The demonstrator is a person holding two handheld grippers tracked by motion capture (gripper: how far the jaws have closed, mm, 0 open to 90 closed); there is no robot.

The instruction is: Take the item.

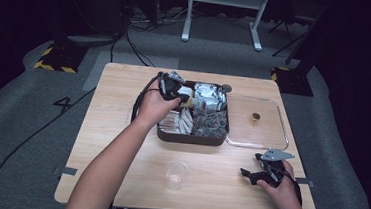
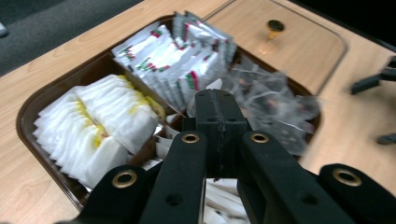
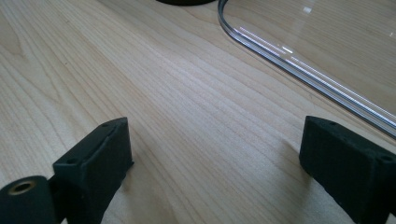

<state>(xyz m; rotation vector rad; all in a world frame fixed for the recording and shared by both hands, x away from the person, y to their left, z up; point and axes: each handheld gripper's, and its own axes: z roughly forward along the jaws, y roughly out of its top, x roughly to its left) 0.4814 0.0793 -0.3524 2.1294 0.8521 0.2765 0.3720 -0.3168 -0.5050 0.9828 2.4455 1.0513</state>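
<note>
A dark brown tray (image 1: 191, 139) with compartments sits mid-table. In it lie white sachets with yellow marks (image 2: 102, 121), silver sachets with red and green print (image 2: 173, 60) and clear bags of dark stuff (image 2: 271, 98). My left gripper (image 1: 186, 99) hovers over the tray's left half, jaws pressed together (image 2: 219, 107). A white edge shows at their tip; I cannot tell if it is pinched. My right gripper (image 1: 251, 165) rests low over the bare table at the front right, jaws wide apart (image 3: 215, 154) with nothing between them.
A clear lid (image 1: 266, 133) with a small dark knob (image 1: 256, 116) lies flat to the right of the tray; its rim (image 3: 299, 65) runs just ahead of my right gripper. A clear plastic cup (image 1: 175, 174) stands near the front edge.
</note>
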